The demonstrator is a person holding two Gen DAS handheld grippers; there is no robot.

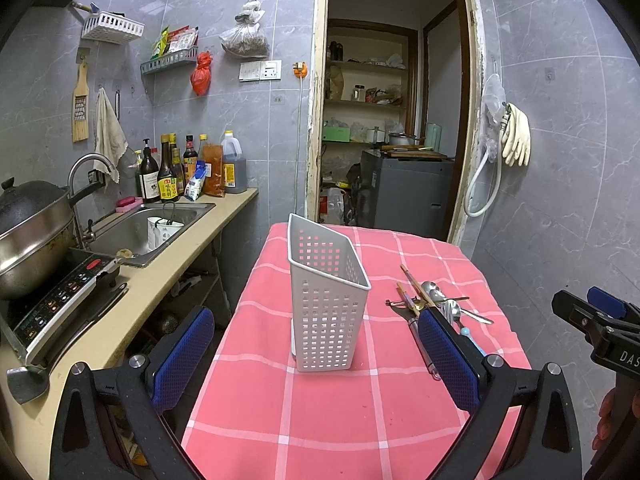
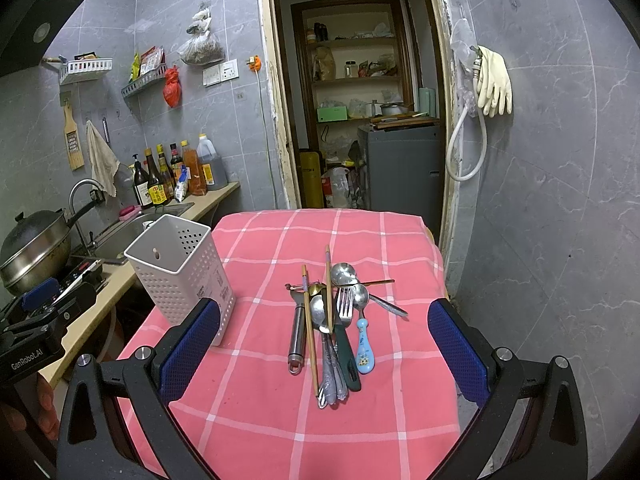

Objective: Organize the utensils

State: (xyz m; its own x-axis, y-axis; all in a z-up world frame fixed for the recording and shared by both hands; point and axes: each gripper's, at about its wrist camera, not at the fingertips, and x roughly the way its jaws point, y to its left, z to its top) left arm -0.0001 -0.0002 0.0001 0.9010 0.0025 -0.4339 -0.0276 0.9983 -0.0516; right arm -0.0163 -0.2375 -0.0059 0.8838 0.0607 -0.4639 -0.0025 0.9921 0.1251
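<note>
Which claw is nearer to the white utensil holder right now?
Left. The left claw is open and lined up straight at the holder. The right claw faces the utensil pile, with the holder off to its left.

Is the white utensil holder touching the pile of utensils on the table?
Apart. The right wrist view shows bare pink tablecloth between the white utensil holder and the pile of utensils.

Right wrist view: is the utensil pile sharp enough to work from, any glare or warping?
Right wrist view: utensil pile sharp and evenly lit, mild glints on the spoons; door frame bows from fisheye. Left wrist view: white holder crisp, dark vignette at corners.
</note>
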